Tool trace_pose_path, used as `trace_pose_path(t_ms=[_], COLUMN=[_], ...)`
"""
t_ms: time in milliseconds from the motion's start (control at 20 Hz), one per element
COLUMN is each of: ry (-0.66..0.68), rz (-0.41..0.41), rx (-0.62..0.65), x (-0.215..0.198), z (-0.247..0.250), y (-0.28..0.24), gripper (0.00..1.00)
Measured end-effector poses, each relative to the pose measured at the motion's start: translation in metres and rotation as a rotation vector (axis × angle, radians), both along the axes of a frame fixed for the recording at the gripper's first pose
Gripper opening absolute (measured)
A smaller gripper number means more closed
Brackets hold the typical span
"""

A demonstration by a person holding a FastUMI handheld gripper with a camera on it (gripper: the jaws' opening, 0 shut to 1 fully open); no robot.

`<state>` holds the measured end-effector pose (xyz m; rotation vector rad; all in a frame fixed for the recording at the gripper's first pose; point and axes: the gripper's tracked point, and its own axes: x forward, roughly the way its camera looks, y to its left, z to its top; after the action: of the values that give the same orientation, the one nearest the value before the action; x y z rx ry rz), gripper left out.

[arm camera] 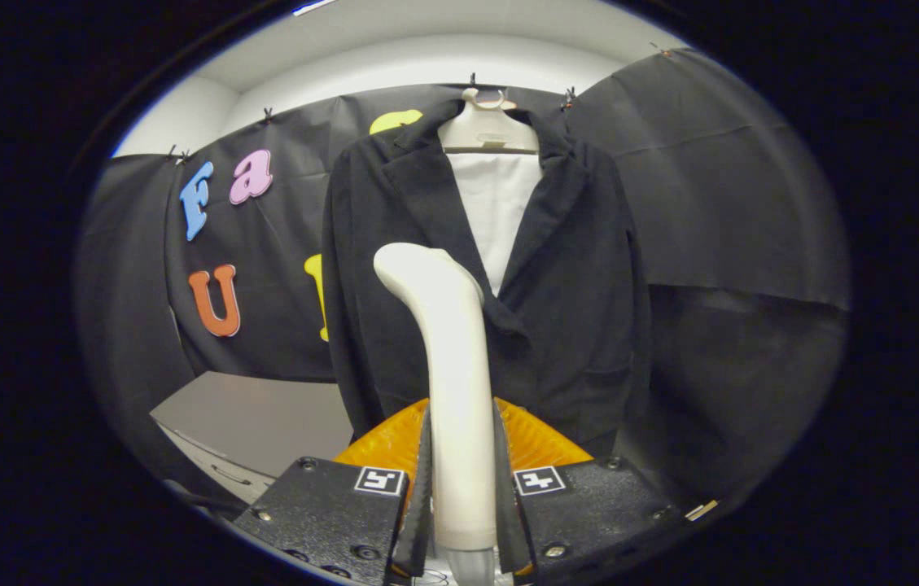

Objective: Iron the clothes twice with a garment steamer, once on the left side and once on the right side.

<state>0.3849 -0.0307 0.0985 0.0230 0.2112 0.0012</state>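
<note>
My gripper (463, 480) is clenched on the steamer (451, 366), both fingers pressing its handle. Its head rises just before the jacket (573, 309), which hangs on a hanger (487, 130).

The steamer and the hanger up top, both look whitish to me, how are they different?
The steamer is a tall handle with a bent head, standing upright between the gripper fingers, which press on it from both sides. The hanger is short and wide, hooked up high, carrying the black jacket. The steamer is in front of the jacket; the hanger sits inside its collar. Both are pale and smooth.
</note>
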Motion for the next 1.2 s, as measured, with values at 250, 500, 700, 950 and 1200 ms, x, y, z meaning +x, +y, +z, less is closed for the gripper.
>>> trace_pose_path(t_ms=[250, 500, 700, 950, 1200], ry=[0.064, 0.132, 0.170, 0.217, 0.262], rz=[-0.008, -0.013, -0.014, -0.015, -0.021], rx=[0.001, 0.015, 0.013, 0.018, 0.004], x=[-0.003, -0.005, -0.007, -0.011, -0.016], z=[-0.031, -0.073, -0.099, -0.126, -0.150], y=[-0.006, -0.012, -0.014, -0.020, -0.027], gripper=[0.36, 0.36, 0.36, 0.36, 0.36])
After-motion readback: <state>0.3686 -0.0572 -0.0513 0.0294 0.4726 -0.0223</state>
